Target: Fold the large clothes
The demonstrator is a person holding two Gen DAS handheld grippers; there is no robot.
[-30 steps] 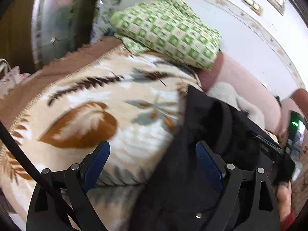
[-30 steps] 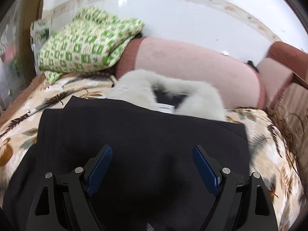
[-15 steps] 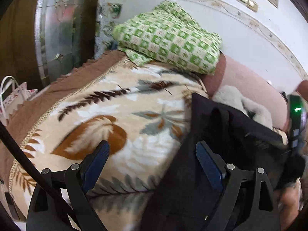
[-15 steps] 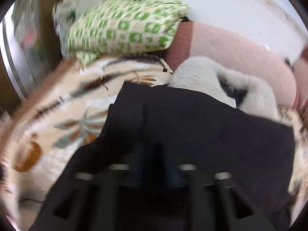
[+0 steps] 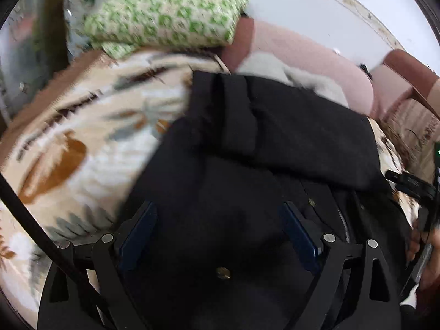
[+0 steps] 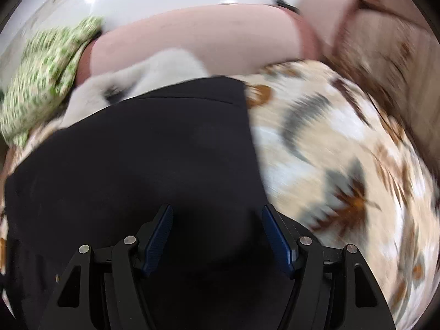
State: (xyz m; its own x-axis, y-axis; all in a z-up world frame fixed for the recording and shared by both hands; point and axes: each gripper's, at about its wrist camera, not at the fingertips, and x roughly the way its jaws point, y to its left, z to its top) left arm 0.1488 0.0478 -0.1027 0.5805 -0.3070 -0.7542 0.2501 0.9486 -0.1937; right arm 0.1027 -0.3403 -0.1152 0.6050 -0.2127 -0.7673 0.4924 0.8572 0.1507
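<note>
Left wrist view: black coat lies spread on a leaf-print blanket, w/ a folded layer across its upper part and a brass snap showing low between the fingers. Left gripper hangs over the dark fabric, jaws spread wide, pads not pressing anything. White fur collar sits at the coat's far end, against a pink bolster. Green checked pillow rests at the top left, beside the bolster. At the right edge, part of the other tool and a hand, blurred.

Right wrist view: right gripper over the coat near its right edge, jaws apart, having just opened a bit wider; cloth lies under them but isn't pinched. Blanket is to the right, fur collar and pillow beyond. Heavy motion blur.
</note>
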